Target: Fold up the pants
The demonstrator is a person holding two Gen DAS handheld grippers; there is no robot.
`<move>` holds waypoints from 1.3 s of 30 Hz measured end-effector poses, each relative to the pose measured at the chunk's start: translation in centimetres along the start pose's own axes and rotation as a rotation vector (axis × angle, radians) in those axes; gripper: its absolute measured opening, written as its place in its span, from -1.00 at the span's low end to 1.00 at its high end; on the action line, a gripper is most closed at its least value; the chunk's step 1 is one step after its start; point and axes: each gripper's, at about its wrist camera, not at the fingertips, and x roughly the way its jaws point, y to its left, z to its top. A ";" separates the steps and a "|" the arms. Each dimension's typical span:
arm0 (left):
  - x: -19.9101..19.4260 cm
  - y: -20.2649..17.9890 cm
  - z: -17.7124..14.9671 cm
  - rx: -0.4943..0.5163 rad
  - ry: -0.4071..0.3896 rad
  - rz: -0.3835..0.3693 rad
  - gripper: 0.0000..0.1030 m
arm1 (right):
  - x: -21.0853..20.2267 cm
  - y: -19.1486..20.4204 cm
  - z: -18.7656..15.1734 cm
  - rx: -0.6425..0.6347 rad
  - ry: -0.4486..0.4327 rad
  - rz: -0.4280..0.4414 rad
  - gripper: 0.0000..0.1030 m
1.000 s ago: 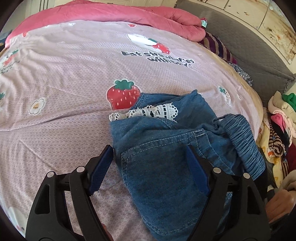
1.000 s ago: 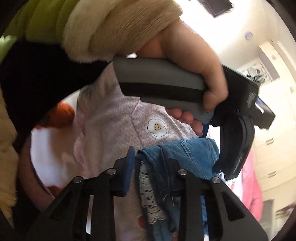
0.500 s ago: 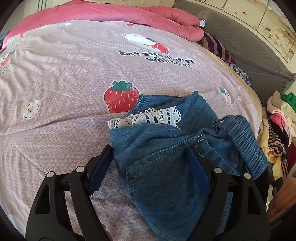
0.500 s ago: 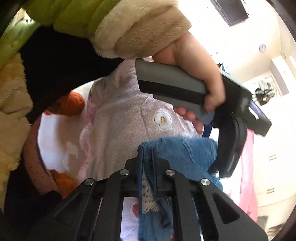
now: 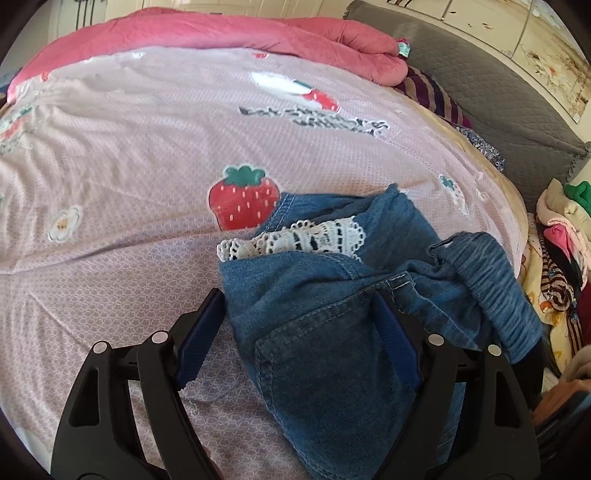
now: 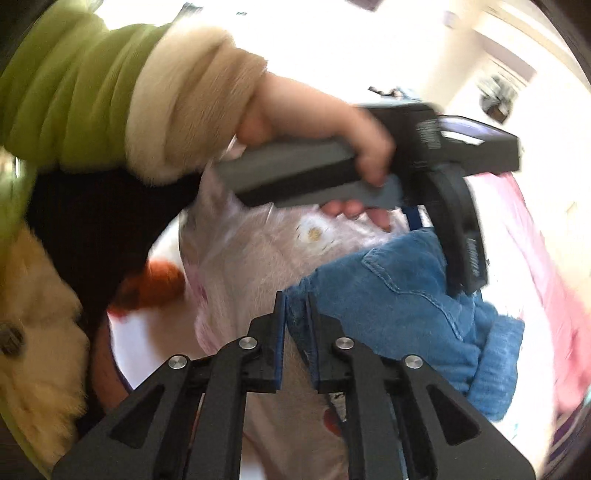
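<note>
1. The denim pants (image 5: pixel 332 332) are lying bunched on the pink strawberry-print bedsheet (image 5: pixel 129 155), near its right edge, with the white lace trim (image 5: pixel 295 236) showing at the far fold and the elastic waistband (image 5: pixel 498 291) draping off to the right.
2. The left gripper (image 5: pixel 295 332) is hovering over the pants with its jaws standing wide apart. The near fold with the pocket is lying between the blue pads (image 5: pixel 199 332), but neither pad is pressing on it. Compared with a second ago, this gripper is sitting in the same spot at the same spread.
3. The right gripper (image 6: pixel 295 325) is clamping a thin edge of the denim between nearly closed jaws. A second ago they were standing apart around a thicker bundle that included lace; since then they have closed hard and have just been easing open a little. The fabric is still sitting between the pads.
4. In the right wrist view the pants are now hanging to the right of the jaws rather than straight ahead, and the scene is looking rotated; the frame is blurred, so the exact grip point is probably the hem edge.
5. The person's left hand (image 6: pixel 332 147), in a green sleeve (image 6: pixel 74 92) with a fleecy cuff, is gripping the left gripper's grey handle above the pants.
6. The pink quilt (image 5: pixel 221 33) is lying along the far side of the bed.
</note>
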 end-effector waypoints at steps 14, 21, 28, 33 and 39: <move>-7.1 0.2 -0.7 -0.061 -0.127 0.065 0.65 | -9.4 -6.8 -0.8 0.420 -0.242 -0.037 0.29; -8.3 -1.5 -4.2 -0.006 -0.104 0.078 0.68 | -9.4 -13.3 -1.0 0.551 -0.202 -0.116 0.41; -6.6 -5.0 -6.9 0.052 -0.039 -0.006 0.68 | 0.2 -18.9 3.0 0.571 0.009 0.081 0.26; -5.2 -5.6 -7.5 0.058 -0.006 -0.018 0.67 | 7.8 -19.9 4.5 0.552 0.225 0.165 -0.16; -4.8 -5.2 -7.7 0.046 -0.003 -0.021 0.67 | 11.3 -20.7 4.1 0.548 0.330 0.115 -0.95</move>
